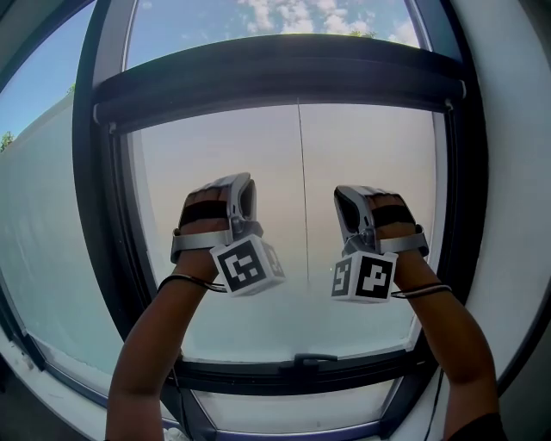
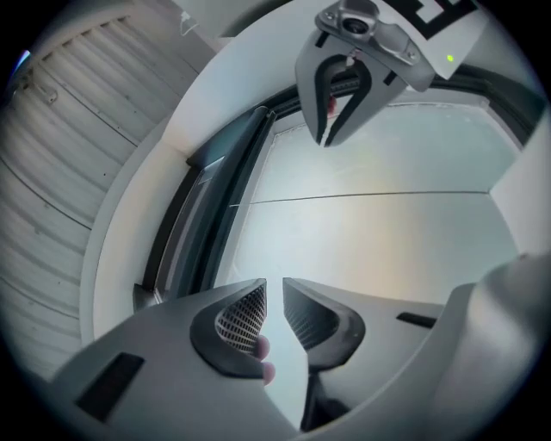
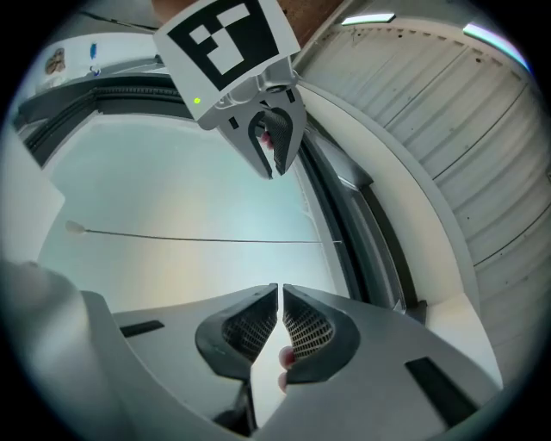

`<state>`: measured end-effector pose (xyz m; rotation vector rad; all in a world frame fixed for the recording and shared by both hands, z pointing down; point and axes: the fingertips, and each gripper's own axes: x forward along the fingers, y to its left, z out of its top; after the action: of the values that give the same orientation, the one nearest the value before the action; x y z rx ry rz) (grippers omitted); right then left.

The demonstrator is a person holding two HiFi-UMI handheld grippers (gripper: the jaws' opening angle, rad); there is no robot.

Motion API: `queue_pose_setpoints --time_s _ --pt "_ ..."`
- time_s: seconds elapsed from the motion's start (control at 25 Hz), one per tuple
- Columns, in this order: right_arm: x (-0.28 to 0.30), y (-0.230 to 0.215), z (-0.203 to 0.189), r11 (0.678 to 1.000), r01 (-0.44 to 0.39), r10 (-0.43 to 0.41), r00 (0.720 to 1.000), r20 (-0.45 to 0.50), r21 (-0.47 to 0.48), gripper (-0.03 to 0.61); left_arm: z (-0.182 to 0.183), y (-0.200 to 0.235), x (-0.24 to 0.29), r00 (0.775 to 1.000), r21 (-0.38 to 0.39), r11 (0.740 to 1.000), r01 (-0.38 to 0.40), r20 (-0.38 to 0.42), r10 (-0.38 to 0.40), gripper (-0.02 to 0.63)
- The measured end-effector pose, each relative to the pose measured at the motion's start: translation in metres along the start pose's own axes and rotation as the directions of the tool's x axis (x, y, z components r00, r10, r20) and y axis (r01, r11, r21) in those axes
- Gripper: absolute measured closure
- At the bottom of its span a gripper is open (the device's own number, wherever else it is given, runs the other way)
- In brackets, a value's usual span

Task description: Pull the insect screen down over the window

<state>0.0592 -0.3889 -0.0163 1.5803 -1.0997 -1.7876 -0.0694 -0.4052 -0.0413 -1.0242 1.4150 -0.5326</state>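
A hazy, milky screen [image 1: 370,172] covers the pane from a dark upper bar [image 1: 275,77] down to a dark lower bar with a small handle [image 1: 314,358]. A thin cord [image 1: 301,189] hangs down the middle of it; its knobbed end [image 3: 74,226] shows in the right gripper view. Both grippers are held up in front of the screen, one on each side of the cord, touching nothing. My left gripper [image 1: 244,183] [image 2: 274,291] has a narrow gap between its jaws, with nothing in it. My right gripper [image 1: 345,195] [image 3: 279,295] is shut on nothing.
A dark window frame [image 1: 90,172] runs down the left, and a white curved reveal [image 1: 516,172] stands on the right. Blue sky with clouds [image 1: 284,13] shows above the upper bar. A ribbed ceiling [image 2: 60,129] is seen in both gripper views.
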Motion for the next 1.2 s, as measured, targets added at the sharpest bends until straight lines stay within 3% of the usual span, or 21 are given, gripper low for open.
queue_pose_setpoints --time_s 0.12,0.32,0.64,1.0,1.2 --pt "0.014 -0.025 0.008 0.999 0.029 -0.029 1.000 0.007 -0.029 0.571 0.005 0.022 0.014 0.999 0.049 0.998 -0.034 -0.014 0.035 0.531" --pt "0.041 -0.059 0.024 0.995 0.082 -0.081 0.997 0.015 -0.064 0.504 0.016 0.051 0.033 0.997 0.054 0.996 -0.071 -0.016 0.072 0.464" --pt "0.084 -0.096 0.037 0.993 0.080 -0.079 0.997 0.011 -0.091 0.450 0.031 0.087 0.063 0.994 0.098 0.990 -0.105 -0.008 0.106 0.377" --pt "0.113 -0.116 0.026 0.991 0.062 -0.066 0.997 -0.034 -0.119 0.422 0.045 0.101 0.088 0.994 0.199 0.975 -0.102 -0.020 0.109 0.371" --pt "0.122 -0.119 0.018 0.987 0.053 -0.064 0.995 -0.070 -0.150 0.417 0.041 0.093 0.101 0.997 0.169 0.984 -0.052 -0.053 0.062 0.371"
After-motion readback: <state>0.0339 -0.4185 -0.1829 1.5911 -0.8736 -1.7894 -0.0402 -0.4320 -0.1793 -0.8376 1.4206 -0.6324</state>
